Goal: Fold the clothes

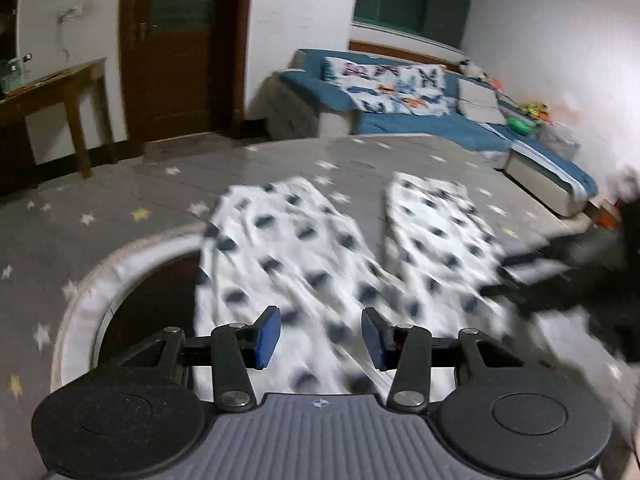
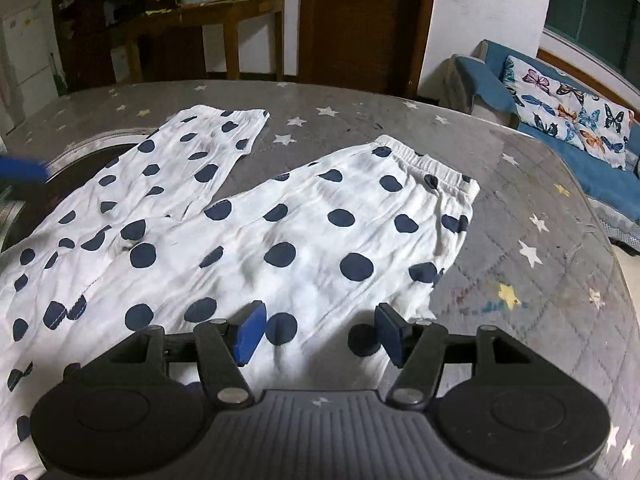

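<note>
White trousers with dark blue dots (image 2: 280, 224) lie spread on a grey star-patterned table cover (image 2: 520, 184), the two legs parted and pointing away from me. They also show, blurred, in the left wrist view (image 1: 304, 248). My left gripper (image 1: 320, 338) is open and empty just above the near part of the cloth. My right gripper (image 2: 320, 334) is open and empty over the right leg, near its edge. The right gripper shows blurred at the right of the left wrist view (image 1: 560, 276).
A round opening with a pale rim (image 1: 120, 264) lies in the table cover at the left, partly under the left leg. A blue sofa (image 1: 420, 108) with butterfly cushions stands beyond. A wooden side table (image 1: 60, 96) and a brown door (image 1: 180, 48) are behind.
</note>
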The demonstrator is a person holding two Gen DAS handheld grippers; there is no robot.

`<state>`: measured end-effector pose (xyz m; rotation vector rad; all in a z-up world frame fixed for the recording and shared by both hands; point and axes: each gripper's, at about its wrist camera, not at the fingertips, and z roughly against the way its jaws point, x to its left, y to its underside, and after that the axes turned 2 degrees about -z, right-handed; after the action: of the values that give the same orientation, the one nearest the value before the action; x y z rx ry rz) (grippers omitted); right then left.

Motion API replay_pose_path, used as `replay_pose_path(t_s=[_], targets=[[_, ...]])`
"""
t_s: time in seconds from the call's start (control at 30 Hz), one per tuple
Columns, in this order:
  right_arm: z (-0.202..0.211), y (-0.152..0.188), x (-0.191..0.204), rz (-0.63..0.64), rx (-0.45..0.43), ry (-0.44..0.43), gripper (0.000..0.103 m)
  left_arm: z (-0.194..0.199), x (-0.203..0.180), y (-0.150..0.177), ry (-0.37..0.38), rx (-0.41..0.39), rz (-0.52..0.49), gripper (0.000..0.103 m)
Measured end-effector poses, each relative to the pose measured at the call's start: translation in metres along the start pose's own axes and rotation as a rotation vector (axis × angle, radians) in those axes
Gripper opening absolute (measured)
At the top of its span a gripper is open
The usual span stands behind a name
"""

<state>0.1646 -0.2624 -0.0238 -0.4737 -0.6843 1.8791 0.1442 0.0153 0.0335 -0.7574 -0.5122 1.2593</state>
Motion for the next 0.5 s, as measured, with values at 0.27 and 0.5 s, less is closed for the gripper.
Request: replay_pose_path(t_s=[0.27, 0.5], targets=[[0.001, 0.009, -0.001, -0.019, -0.047, 0.001, 0.063, -0.075, 0.037, -0.042, -0.14, -0.025, 0.014, 0.047], [0.001, 0.012, -0.001, -0.024, -0.073, -0.003, 0.065, -0.133, 0.056, -0.063, -0.161, -0.019, 0.029, 0.047]])
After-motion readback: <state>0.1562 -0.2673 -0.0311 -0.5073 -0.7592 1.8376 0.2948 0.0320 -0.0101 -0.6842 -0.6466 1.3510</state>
